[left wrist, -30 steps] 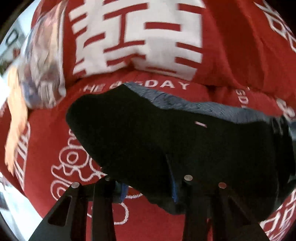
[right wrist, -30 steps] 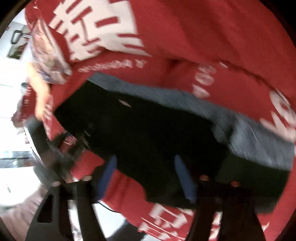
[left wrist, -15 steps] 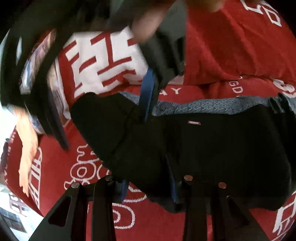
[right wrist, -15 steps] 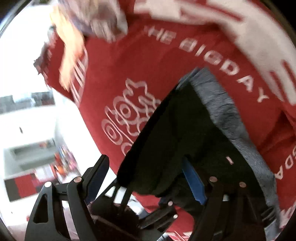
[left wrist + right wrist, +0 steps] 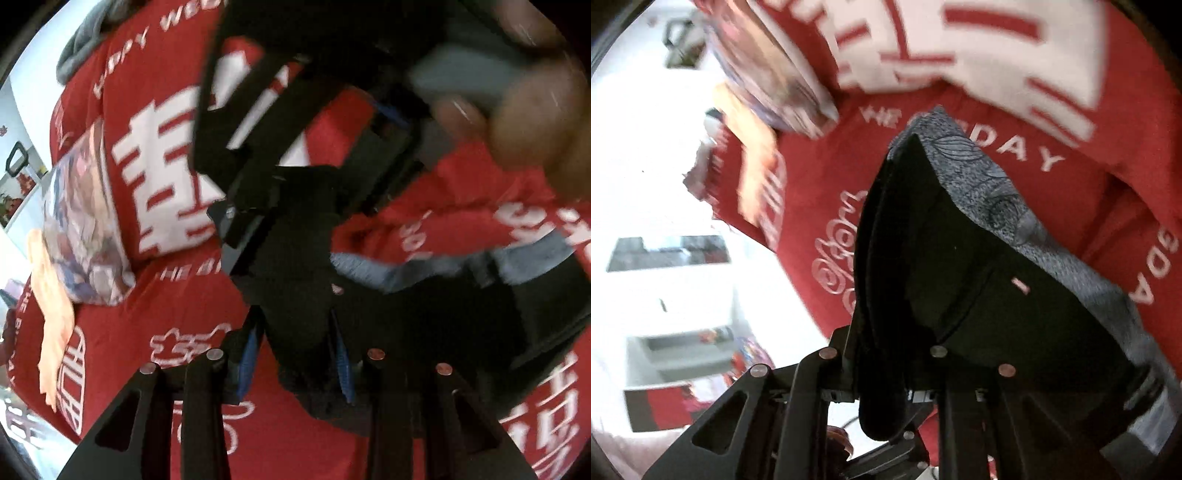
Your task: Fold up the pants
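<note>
Left wrist view was filled mostly by the red bedspread [image 5: 122, 325], printed with large white characters and lettering, which carried everything in the scene and served as the folding surface; its left edge fell away to a bright floor. On that spread, near its left edge, lay a pale patterned cushion [image 5: 81, 229] with an orange cloth [image 5: 51, 306] trailing beside it, both well apart from the work and seemingly just left out of the way. The black pants [image 5: 960, 258], with a grey patterned waistband [image 5: 982, 192] along their far side, lay toward the middle of the spread, one end lifted off it into a raised fold. That lift looked deliberate: an edge held up can be carried over the rest of the garment to make the next fold. The left gripper [image 5: 295, 343] sat clamped tight on a bunch of the black fabric, its blue-padded fingers [image 5: 341, 354] pinching the cloth between them. The right gripper [image 5: 886, 369] was closing its jaws, with a thick ridge of the pants standing between them, and the cloth appeared already pressed from both sides. In the left wrist view it crossed overhead, blurred, with a person's hand [image 5: 524, 110] around it, so both grippers worked the same end, probably to keep the edge straight as it travelled.
</note>
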The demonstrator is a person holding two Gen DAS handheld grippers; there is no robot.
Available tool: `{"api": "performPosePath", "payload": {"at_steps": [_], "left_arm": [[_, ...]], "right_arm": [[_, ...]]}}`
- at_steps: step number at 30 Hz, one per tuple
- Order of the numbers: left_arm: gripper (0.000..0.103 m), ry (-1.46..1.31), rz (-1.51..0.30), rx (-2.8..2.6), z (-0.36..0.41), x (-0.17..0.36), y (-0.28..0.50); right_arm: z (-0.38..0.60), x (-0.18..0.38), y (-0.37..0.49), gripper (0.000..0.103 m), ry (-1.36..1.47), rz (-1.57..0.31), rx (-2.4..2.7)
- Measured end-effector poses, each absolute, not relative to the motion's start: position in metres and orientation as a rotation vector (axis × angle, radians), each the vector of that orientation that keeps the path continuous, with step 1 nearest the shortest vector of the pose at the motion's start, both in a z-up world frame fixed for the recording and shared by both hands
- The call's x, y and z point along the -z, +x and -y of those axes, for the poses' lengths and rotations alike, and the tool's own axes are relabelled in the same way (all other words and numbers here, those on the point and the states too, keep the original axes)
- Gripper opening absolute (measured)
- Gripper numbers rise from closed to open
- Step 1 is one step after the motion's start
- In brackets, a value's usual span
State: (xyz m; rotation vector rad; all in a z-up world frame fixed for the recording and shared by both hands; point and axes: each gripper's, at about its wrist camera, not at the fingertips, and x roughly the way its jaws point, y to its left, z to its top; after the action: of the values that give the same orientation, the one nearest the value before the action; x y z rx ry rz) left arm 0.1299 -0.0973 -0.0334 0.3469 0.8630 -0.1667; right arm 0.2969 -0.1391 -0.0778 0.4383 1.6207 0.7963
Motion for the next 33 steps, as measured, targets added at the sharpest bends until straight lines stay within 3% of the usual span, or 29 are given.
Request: {"api": "performPosePath", "payload": {"at_steps": [7, 13, 22, 31, 33], "left_arm": [[0.037, 0.376, -0.795, 0.362, 0.188, -0.013, 0.104], [0.037, 0.456, -0.804, 0.508, 0.278, -0.007, 0.082], [0.037, 0.649, -0.913, 0.625, 0.384, 0.073, 0.041], [0.037, 0.777, -0.964, 0.641, 0.408, 0.109, 0.024], [0.047, 0.775, -0.992, 0.658, 0.401, 0.106, 0.023]], "right_arm": [[0.267, 0.022, 0.247, 0.018, 0.665, -1.394, -0.752], [0.384, 0.015, 0.189, 0.018, 0.794, -1.286, -0.622], [0.512, 0.094, 0.108, 0.018, 0.980, -1.280, -0.404], [0.546, 0.159, 0.075, 0.018, 1.054, -1.321, -0.304], [0.544, 0.160, 0.072, 0.019, 1.031, -1.336, -0.295]]}}
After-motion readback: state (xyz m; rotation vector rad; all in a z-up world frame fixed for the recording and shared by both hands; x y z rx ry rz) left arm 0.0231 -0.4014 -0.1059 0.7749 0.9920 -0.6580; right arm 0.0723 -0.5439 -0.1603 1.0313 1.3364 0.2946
